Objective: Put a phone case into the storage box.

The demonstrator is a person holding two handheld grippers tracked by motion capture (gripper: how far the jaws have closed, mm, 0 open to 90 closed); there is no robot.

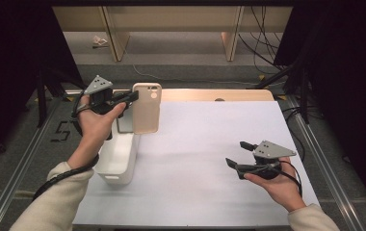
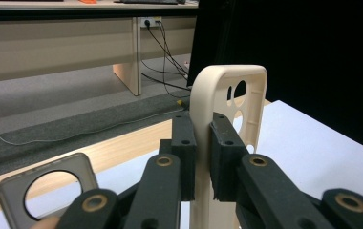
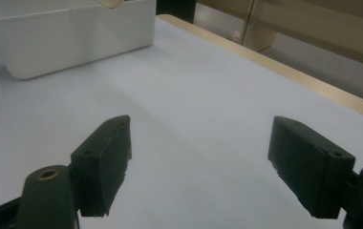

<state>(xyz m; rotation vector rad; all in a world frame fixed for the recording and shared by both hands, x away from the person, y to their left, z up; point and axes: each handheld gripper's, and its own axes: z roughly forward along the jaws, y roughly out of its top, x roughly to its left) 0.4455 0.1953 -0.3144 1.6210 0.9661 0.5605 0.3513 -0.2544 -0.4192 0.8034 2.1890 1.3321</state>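
**Case held by one edge above the bin**

Nearest to us, our right gripper [image 1: 239, 153] hangs low over the white table [image 1: 205, 183], jaws spread wide with nothing between them; in its own view only bare white surface lies ahead of the pads.

Farther out, our left gripper [image 1: 132, 97] is clamped on the beige phone case [image 1: 146, 114]. In the left gripper view the two pads pinch one side wall of the phone case [image 2: 218, 143], which stands upright above the jaws, camera cut-outs toward the top. The case hangs in the air just past the fingertips, beside the far end of the white bin [image 1: 119, 159], not resting on anything.

What we think could go wrong: the grip is on a thin, flexible rim only, so a quick swing or a tilt of the hand may let the case pivot between the pads or slip out. Dropped from here, it could strike the bin's rim and bounce onto the table.

As for the bin, it sits below and behind the left gripper. A grey phone case [image 2: 46, 191] with a large round opening shows just under the left jaws; it appears to lie in the bin, though we cannot tell what else the bin holds.
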